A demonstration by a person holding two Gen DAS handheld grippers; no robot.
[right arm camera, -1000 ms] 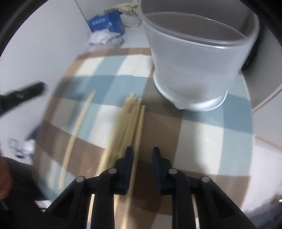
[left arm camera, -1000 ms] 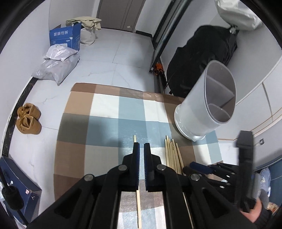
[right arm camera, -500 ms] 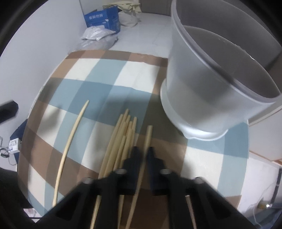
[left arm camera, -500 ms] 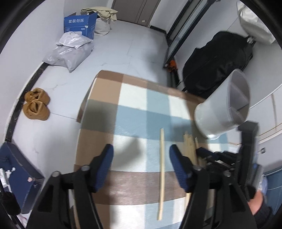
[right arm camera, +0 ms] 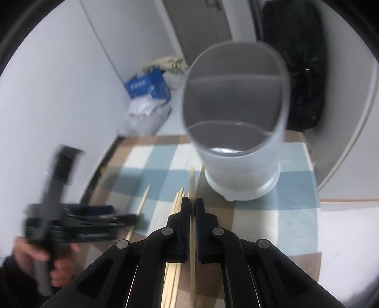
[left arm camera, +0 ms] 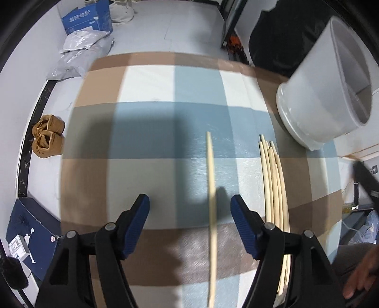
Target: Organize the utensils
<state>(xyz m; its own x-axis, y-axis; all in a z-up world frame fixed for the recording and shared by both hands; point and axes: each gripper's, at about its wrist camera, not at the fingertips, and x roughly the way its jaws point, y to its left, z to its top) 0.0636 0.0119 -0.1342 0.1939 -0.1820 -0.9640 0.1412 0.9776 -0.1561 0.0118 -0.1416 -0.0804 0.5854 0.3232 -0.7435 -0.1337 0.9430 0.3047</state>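
A single wooden chopstick (left arm camera: 210,189) lies on the checked cloth (left arm camera: 151,132) between the fingers of my left gripper (left arm camera: 189,201). Its jaws are opening and the pads stand clear of the chopstick. To the right lies a bundle of several chopsticks (left arm camera: 274,184), and beyond it stands the grey divided utensil holder (left arm camera: 315,99). My right gripper (right arm camera: 192,203) is shut on one chopstick (right arm camera: 192,182), held above the bundle (right arm camera: 177,203) with its tip pointing toward the holder (right arm camera: 236,118). The holder's compartments look empty.
A person's hand (right arm camera: 35,260) holds the left gripper's handle at the left of the right wrist view. On the floor past the cloth are brown shoes (left arm camera: 47,139), a blue carton (left arm camera: 87,19), grey bags (left arm camera: 80,54), a dark blue box (left arm camera: 30,234) and a black bag (right arm camera: 296,64).
My left gripper opened, letting go of the single chopstick, and sank toward the cloth. My right gripper shut on one chopstick from the bundle and lifted it.
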